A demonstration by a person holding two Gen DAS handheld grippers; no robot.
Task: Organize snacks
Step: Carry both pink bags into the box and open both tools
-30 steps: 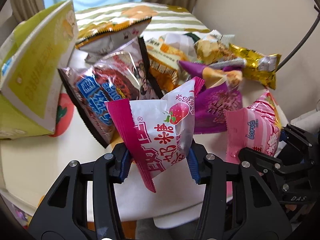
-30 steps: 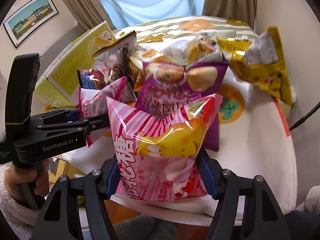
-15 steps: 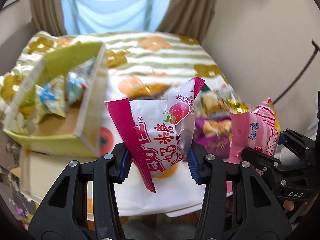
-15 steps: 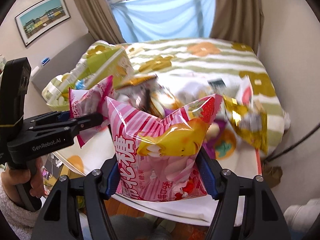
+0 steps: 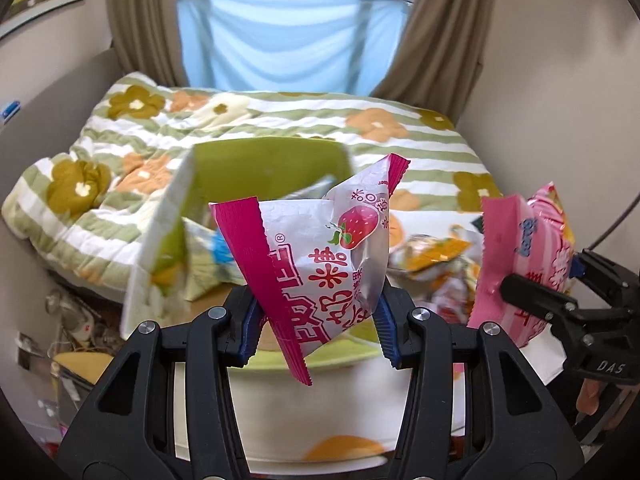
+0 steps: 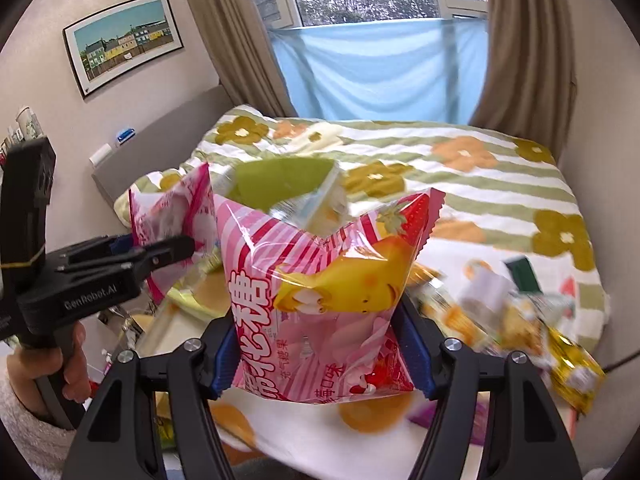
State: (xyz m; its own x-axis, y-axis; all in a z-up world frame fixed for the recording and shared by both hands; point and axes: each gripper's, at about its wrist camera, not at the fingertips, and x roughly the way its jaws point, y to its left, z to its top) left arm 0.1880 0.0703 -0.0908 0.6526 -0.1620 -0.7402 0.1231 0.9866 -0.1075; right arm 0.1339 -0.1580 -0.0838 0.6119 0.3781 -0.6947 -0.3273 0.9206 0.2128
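Observation:
My left gripper [image 5: 318, 330] is shut on a white and magenta strawberry candy bag [image 5: 320, 264], held up in front of an open green box [image 5: 264, 168] with snack packets inside. My right gripper [image 6: 324, 360] is shut on a pink striped cotton-candy bag [image 6: 320, 292]. The right gripper and its pink bag also show at the right of the left wrist view [image 5: 524, 256]. The left gripper with its bag shows at the left of the right wrist view [image 6: 172, 224]. The green box also shows behind the pink bag [image 6: 280, 184].
A pile of loose snack packets [image 6: 500, 312] lies on the white table [image 5: 320, 408] to the right. A bed with a flowered quilt [image 5: 280, 120] lies behind the table. Walls stand close on the right. Clutter lies on the floor at lower left [image 5: 72, 320].
Both grippers have risen and swung left with their bags held. The snack pile has dropped away to the right and the green box now lies ahead of the left gripper.

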